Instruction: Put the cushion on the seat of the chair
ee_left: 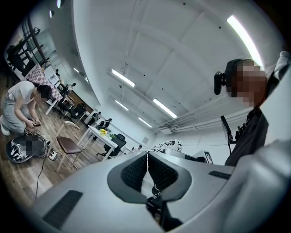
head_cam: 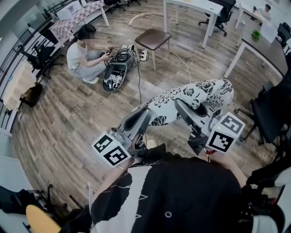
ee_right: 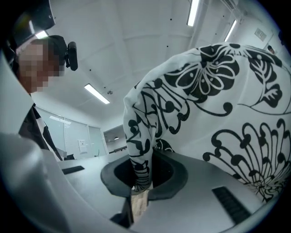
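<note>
Cushion (head_cam: 195, 95): white with a black floral print, held off the floor (head_cam: 63, 123) just to the 2 o'clock side of centre in the head view. It hangs between the two grippers and is not on the chair.

Left gripper (head_cam: 145, 112): at 7 o'clock of the cushion, at its left end. In the left gripper view the pads are together, with a thin strip of printed fabric caught low between them. It is clamped on the cushion's edge.

Right gripper (head_cam: 180, 104): under the cushion's middle, at 5 o'clock of centre. In the right gripper view the jaws are pinched on a fold of the cover, and the rest of the cushion bulges up toward 1 o'clock.

Chair (head_cam: 153, 38): brown seat, pale legs, upright at 12 o'clock in the head view, well apart from the cushion. The seat is bare.

A person (head_cam: 84, 54) crouches at 10 o'clock, left of the chair. A white table (head_cam: 191, 5) stands at 1 o'clock.
</note>
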